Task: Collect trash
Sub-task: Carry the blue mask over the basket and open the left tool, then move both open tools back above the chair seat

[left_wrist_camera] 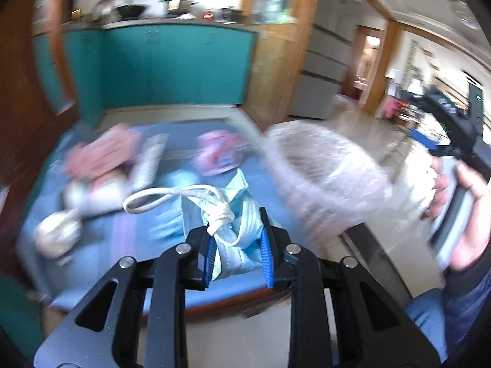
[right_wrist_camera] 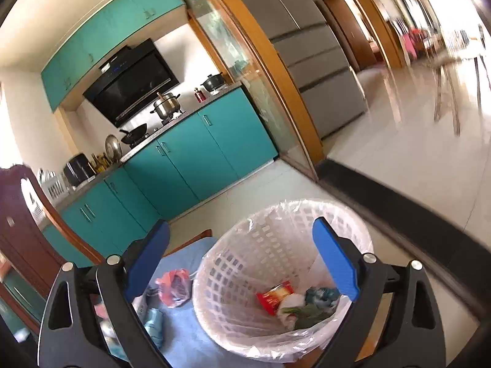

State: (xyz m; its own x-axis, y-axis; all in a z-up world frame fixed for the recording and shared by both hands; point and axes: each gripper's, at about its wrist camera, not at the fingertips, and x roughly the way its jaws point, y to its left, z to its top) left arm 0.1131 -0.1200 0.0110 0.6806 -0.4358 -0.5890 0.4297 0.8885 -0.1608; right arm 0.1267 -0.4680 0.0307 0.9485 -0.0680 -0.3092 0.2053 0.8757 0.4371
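My left gripper is shut on a light blue face mask with white ear loops and holds it above the blue table cloth. The white plastic-lined basket is to its right, blurred. In the right wrist view the same basket stands on the blue cloth and holds a red wrapper, green and white scraps. My right gripper is open and empty above the basket's rim. A pink bag and blue scraps lie left of the basket.
Pink wrappers, a white packet and crumpled white paper lie on the cloth. Teal kitchen cabinets and a grey fridge stand behind. A wooden chair back is at the left. Tiled floor lies to the right.
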